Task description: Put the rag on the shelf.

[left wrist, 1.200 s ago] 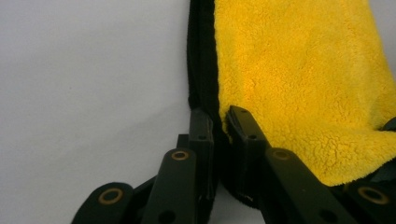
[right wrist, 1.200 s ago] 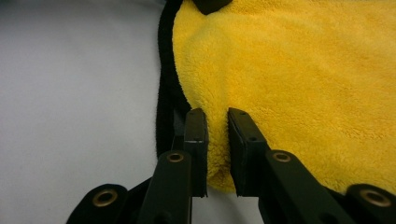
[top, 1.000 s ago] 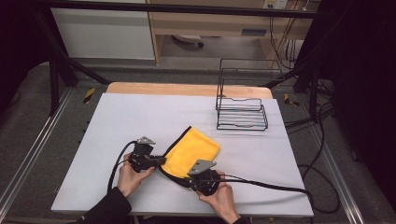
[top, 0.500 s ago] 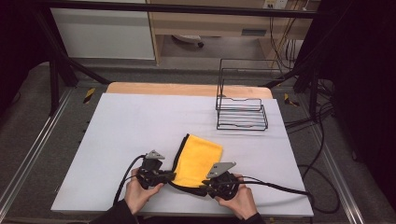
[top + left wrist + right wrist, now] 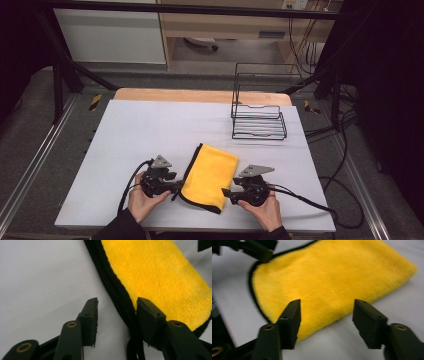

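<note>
A folded yellow cloth [image 5: 210,175] with a black hem lies flat on the white table [image 5: 150,130], near its front edge. My left gripper [image 5: 176,189] is at the cloth's left hem, open. In the left gripper view the black hem [image 5: 117,295] runs up between the jaws [image 5: 117,307], and the right-hand jaw rests over the yellow pile [image 5: 160,277]. My right gripper [image 5: 225,192] is at the cloth's front right corner, open. Its jaws [image 5: 327,307] straddle the cloth's near edge [image 5: 332,272] without closing on it.
A black wire rack [image 5: 257,117] stands at the back right of the table. A cable [image 5: 305,200] trails right from the right gripper, another [image 5: 131,182] loops left from the left one. The left gripper's jaw [image 5: 257,248] shows far off in the right gripper view.
The cloth has slid toward the front edge and turned straighter. Both hands came nearer and to the right with it. It now lies flat between open jaws.
</note>
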`<state>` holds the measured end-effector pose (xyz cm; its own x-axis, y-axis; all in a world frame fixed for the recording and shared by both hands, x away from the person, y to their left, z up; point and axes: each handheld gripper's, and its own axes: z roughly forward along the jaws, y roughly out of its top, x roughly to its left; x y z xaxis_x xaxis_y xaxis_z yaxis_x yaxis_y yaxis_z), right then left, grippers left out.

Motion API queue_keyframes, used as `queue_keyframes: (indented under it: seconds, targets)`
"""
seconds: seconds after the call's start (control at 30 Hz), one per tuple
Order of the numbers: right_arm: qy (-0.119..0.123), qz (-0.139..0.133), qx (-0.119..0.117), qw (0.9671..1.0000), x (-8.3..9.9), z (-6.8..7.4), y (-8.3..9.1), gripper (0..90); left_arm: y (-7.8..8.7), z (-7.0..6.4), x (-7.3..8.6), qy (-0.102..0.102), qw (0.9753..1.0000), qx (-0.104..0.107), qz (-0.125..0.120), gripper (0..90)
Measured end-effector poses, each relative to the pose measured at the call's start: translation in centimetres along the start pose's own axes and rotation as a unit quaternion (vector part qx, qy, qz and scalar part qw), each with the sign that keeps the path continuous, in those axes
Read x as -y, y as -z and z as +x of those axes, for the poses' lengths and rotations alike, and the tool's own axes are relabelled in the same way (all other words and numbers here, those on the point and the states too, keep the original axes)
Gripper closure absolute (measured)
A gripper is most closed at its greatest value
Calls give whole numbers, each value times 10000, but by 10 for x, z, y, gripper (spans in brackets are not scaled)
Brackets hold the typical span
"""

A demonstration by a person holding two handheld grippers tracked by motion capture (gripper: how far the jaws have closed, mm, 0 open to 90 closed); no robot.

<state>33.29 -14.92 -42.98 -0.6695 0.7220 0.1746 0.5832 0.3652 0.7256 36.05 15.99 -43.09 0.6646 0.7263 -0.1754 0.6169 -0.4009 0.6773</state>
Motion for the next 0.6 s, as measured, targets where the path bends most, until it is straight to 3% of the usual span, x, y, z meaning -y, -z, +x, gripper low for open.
queue_keyframes:
  seconds: [0.03,0.1,0.17,0.2,0.27,0.3,0.47,0.6]
  targets:
    - [0,0,0,10000,0,0,0,370,-3,1,0,-14,10000,39,54,523]
    - [-223,203,276,9992,6,-2,-14,357,-7,3,1,-62,9999,99,127,595]
    - [-270,219,306,9989,8,-1,-17,368,-11,2,2,-122,9996,153,220,626]
    - [-471,190,267,9984,9,2,-21,416,-11,1,3,-104,9994,268,200,697]
    - [-475,157,302,9983,10,3,-22,444,-11,0,2,-135,9992,292,234,734]
    - [-571,167,256,9979,11,6,-22,520,-11,-1,3,-141,9991,313,245,790]
    - [-823,208,18,9964,11,7,-22,736,-12,-4,3,-83,9992,295,272,862]
    - [-834,226,-107,9962,7,3,-21,850,-11,-7,3,-60,9994,229,256,881]
